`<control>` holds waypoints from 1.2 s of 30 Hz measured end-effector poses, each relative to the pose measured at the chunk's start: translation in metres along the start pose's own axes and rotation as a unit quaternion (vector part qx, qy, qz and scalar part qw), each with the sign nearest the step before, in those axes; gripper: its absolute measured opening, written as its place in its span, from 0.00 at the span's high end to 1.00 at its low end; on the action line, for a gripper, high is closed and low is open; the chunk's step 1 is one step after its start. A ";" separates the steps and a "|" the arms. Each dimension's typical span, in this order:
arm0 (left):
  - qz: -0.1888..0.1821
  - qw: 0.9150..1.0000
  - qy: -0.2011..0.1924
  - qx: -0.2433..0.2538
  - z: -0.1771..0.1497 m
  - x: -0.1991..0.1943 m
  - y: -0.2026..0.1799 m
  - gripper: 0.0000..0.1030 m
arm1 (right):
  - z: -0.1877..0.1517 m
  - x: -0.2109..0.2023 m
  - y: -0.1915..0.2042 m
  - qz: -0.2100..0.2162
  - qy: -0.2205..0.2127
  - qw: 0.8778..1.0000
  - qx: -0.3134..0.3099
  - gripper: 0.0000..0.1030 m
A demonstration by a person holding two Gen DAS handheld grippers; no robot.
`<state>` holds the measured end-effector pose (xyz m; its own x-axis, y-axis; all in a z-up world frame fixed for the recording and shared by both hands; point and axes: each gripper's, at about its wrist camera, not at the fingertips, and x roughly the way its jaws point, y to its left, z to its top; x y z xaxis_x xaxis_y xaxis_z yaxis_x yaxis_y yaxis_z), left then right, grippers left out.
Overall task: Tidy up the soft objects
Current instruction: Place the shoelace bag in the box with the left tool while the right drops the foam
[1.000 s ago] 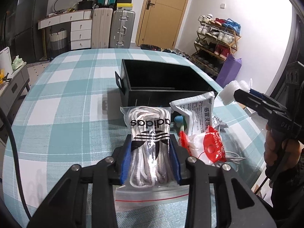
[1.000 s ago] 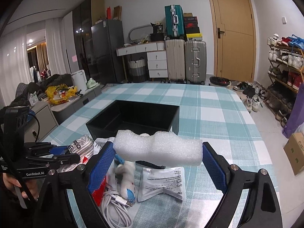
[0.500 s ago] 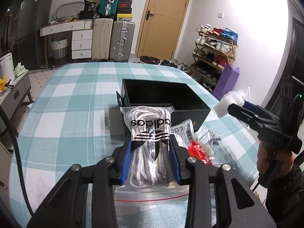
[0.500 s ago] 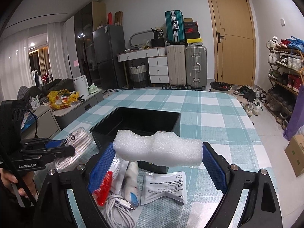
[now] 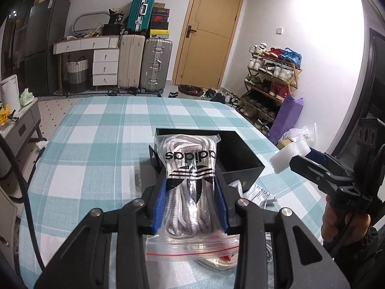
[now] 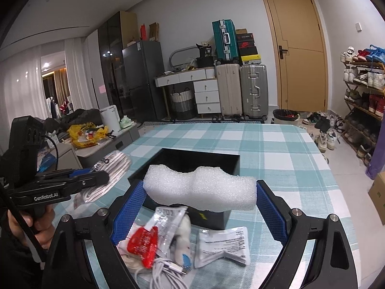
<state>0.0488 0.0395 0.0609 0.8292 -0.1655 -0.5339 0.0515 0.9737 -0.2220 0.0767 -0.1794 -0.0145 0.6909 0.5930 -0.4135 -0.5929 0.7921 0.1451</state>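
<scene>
Blue finger pads of your left gripper [image 5: 191, 202] are squeezing the clear plastic zip bag of white shoelaces [image 5: 190, 180] from both sides, and the bag is hanging in the air in front of the black open box [image 5: 243, 161]. Your right gripper [image 6: 199, 207] is holding its fingers wide apart around the white lumpy foam block [image 6: 199, 189], pressing on both ends (it looks squashy). You are carrying both soft things toward the box on the teal checked tablecloth [image 5: 96, 149]. Be moving slowly, keep each one right above the box opening, and only then let go. Other small packets [image 6: 221, 245] are waiting near the box.
</scene>
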 end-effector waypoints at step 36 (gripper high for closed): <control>0.010 0.999 0.027 0.018 0.039 0.077 -0.003 0.66 | 0.024 0.083 0.004 -0.024 0.063 0.997 -0.045 0.11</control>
<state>0.1342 0.0296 0.0528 0.7990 -0.1541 -0.5813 0.0570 0.9817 -0.1818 0.1417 -0.1238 -0.0266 0.6651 0.5281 -0.5280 -0.5998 0.7990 0.0436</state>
